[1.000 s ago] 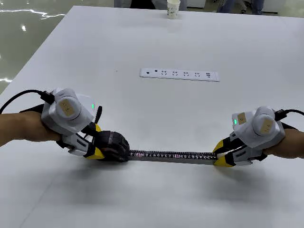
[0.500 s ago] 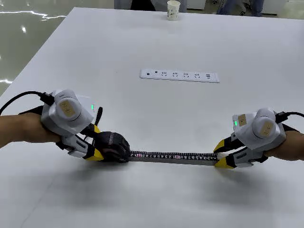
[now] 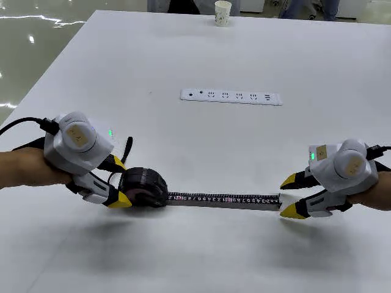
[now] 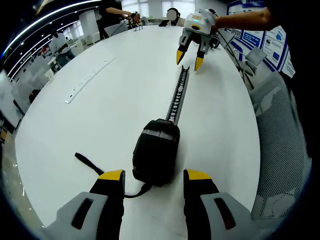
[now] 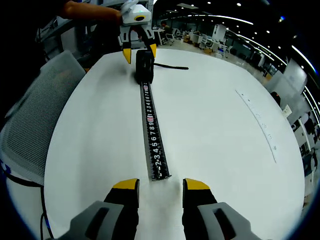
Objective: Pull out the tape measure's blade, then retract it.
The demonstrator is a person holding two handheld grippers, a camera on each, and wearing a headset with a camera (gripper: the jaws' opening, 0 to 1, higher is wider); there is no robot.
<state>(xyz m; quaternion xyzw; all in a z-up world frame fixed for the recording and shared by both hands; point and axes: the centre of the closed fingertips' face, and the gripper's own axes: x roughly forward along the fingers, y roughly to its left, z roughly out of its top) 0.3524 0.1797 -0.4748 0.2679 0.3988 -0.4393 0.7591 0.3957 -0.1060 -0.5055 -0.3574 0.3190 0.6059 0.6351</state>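
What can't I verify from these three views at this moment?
Tape measure lock state: left gripper view, detail too small on the dark case.
Blade end hook: right gripper view, too small, just ahead of the open right claw.
Paper cup contents: head view, far off at the top edge.
Power strip switch position: head view, too small.

The tape measure (image 3: 143,187) has a black, rounded case and it rests on the white table (image 3: 201,55), with its thin black strap (image 4: 86,163) lying beside it. Its blade (image 3: 223,198) is pulled out, flat and straight on the table, dark with light numbers. The blade's end lies free.
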